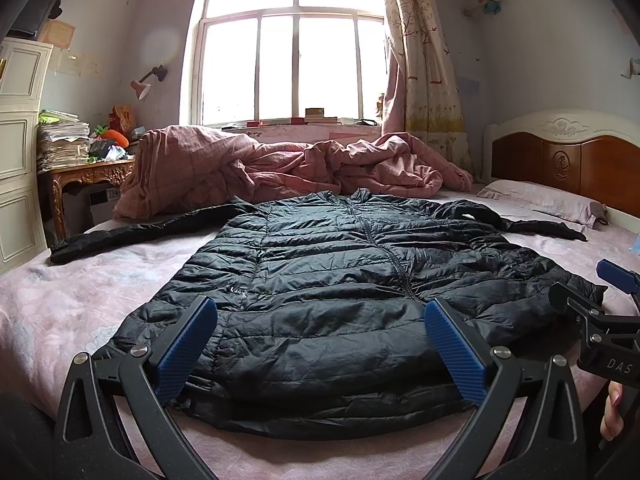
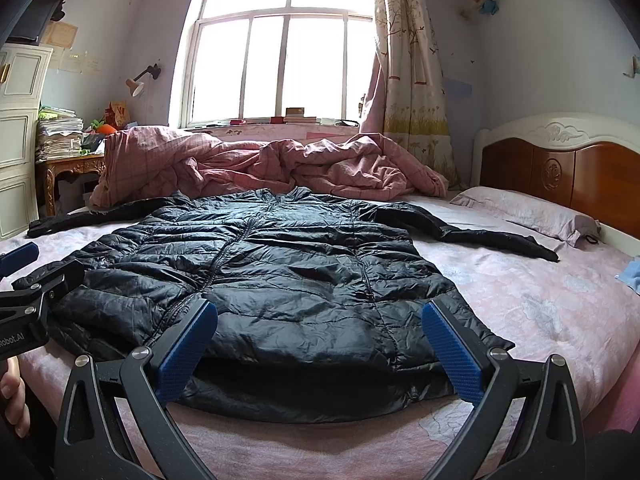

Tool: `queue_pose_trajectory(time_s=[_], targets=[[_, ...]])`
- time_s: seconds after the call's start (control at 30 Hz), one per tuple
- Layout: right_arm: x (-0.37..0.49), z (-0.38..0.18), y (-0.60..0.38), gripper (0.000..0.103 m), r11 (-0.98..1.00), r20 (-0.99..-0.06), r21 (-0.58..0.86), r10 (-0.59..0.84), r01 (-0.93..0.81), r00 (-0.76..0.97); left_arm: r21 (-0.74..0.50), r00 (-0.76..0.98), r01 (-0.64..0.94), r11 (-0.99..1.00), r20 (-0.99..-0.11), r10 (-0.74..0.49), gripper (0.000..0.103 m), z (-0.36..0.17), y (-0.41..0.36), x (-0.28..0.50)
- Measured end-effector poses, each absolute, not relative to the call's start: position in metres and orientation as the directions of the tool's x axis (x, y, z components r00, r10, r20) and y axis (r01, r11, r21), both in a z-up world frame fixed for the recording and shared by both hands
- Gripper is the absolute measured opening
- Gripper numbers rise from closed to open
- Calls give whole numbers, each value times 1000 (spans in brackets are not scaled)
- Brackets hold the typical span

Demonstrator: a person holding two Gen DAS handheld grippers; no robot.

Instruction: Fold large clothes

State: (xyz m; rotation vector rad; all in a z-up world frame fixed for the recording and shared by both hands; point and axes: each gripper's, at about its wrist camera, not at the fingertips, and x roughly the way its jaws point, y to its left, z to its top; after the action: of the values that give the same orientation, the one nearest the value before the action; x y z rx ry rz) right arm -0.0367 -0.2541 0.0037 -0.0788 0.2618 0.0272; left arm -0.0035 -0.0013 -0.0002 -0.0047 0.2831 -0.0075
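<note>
A black quilted puffer jacket (image 1: 340, 280) lies flat and front up on the pink bed, zipped, with its hem toward me and both sleeves spread out sideways. It also shows in the right wrist view (image 2: 280, 276). My left gripper (image 1: 320, 312) is open and empty, just above the hem's left half. My right gripper (image 2: 320, 312) is open and empty, above the hem's right half. The right gripper shows at the right edge of the left wrist view (image 1: 612, 320). The left gripper shows at the left edge of the right wrist view (image 2: 28, 304).
A crumpled pink quilt (image 1: 280, 168) lies behind the jacket under the window. A pillow (image 1: 544, 200) and wooden headboard (image 1: 568, 160) are at the right. A cluttered desk (image 1: 88, 168) and white cabinet (image 1: 20, 152) stand at the left. The pink bedsheet (image 2: 540, 312) surrounds the jacket.
</note>
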Motion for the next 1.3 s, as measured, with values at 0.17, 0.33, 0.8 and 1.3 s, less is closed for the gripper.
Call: queue_pose_trajectory(time_s=[0.17, 0.33, 0.8, 1.3], targets=[[-37, 4, -254, 103, 997, -260, -71, 18, -38, 965, -8, 959, 4, 1000, -282, -6, 103, 0, -1, -2], [-37, 4, -254, 103, 997, -260, -69, 19, -38, 965, -9, 960, 2, 1000, -281, -4, 103, 0, 0, -3], [-37, 5, -255, 103, 997, -265, -67, 27, -47, 964, -31, 958, -1, 1000, -286, -8, 103, -1, 6, -2], [-69, -20, -265, 103, 997, -283, 76, -4, 27, 959, -196, 921, 39, 980, -374, -112, 103, -40, 22, -34]])
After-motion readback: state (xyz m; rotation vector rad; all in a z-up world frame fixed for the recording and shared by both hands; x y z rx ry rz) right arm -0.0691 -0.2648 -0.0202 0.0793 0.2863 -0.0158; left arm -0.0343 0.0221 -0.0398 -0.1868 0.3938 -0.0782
